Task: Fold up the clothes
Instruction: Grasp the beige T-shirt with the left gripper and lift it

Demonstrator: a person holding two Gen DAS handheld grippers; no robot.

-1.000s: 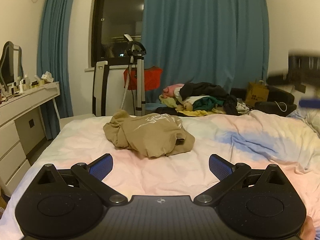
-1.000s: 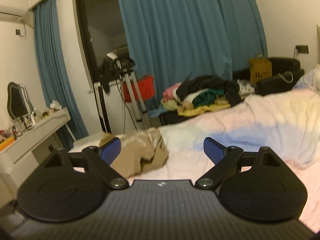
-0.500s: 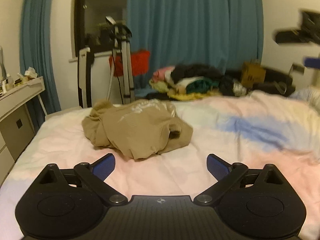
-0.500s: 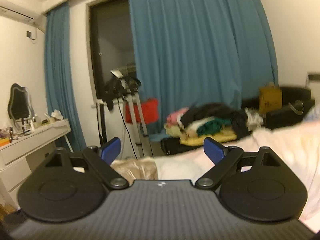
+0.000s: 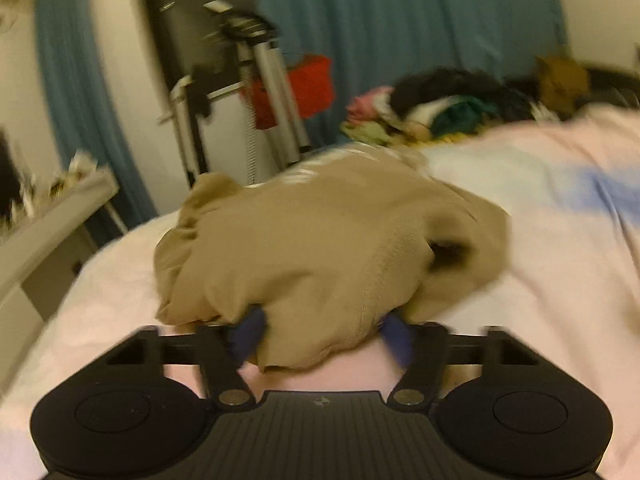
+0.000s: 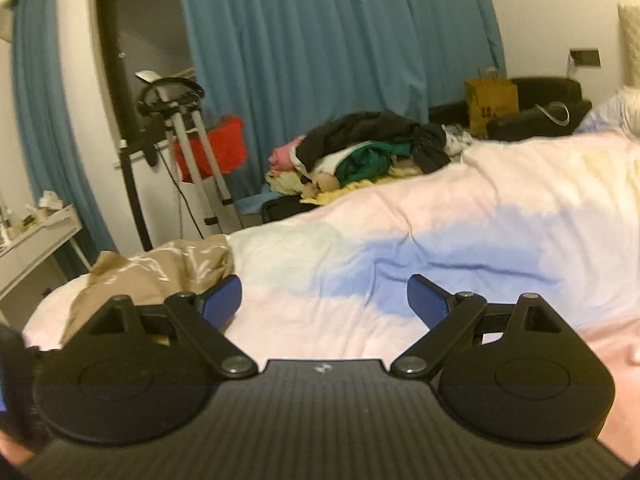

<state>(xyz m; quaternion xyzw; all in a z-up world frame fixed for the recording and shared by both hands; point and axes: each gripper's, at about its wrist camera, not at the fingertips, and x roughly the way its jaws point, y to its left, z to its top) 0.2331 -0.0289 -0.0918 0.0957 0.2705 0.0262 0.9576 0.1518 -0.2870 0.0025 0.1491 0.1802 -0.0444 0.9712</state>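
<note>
A crumpled tan sweatshirt [image 5: 320, 240] with a pale print lies on the pink and blue bedspread [image 5: 560, 240] near the bed's left end. My left gripper [image 5: 322, 334] is at its near edge. The jaws are closing, and a bunch of the tan cloth fills the gap and touches both blue pads [image 5: 248, 332]. In the right wrist view the sweatshirt [image 6: 160, 276] lies to the left, behind the left finger. My right gripper [image 6: 324, 300] hangs open over bare bedspread [image 6: 440, 220] with nothing between its fingers.
Beyond the bed's far side are a pile of mixed clothes [image 6: 360, 152], a garment steamer stand [image 6: 188, 152] with a red item, and blue curtains [image 6: 320, 40]. A white dresser [image 6: 40, 236] stands at the left. A brown paper bag [image 6: 490, 100] sits at the back right.
The left gripper came forward and down onto the sweatshirt, and its jaws narrowed around the near edge. The right gripper dropped lower over the bed and stayed open.
</note>
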